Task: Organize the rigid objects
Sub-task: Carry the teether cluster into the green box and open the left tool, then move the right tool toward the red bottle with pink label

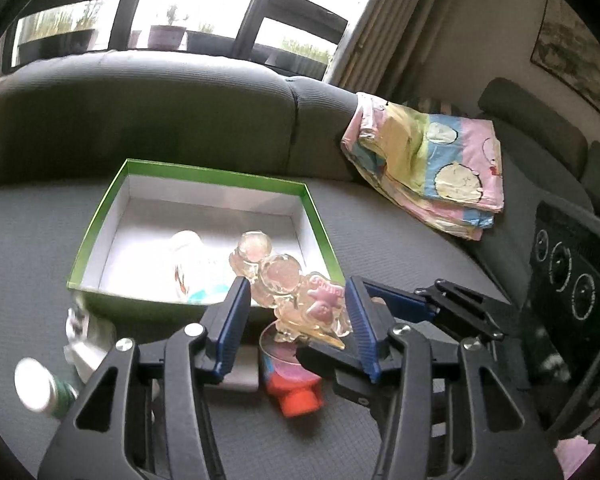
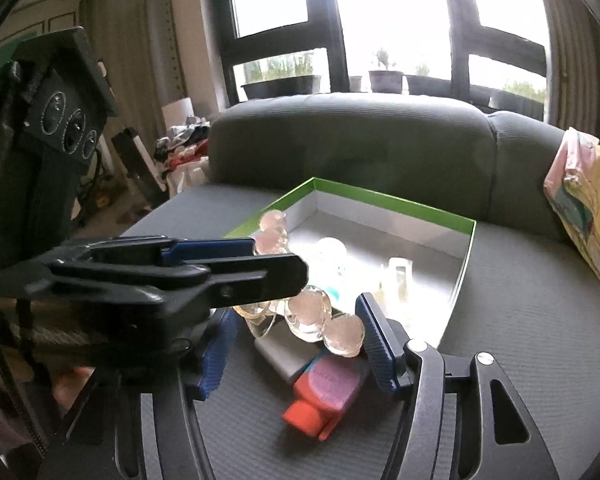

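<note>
Grippers (image 1: 296,312) (image 2: 296,336) both agape around clear toy (image 1: 284,280).

The left gripper (image 1: 296,312) has its blue-padded fingers (image 1: 234,320) spread apart, pointing forward and slightly down. The right gripper (image 2: 296,332) comes in from the right side and crosses just in front of the left one; its own fingers (image 2: 376,344) stand wide apart too. In the right wrist view the left gripper lies sideways across the frame, black arms level, tips together edge-on
</note>
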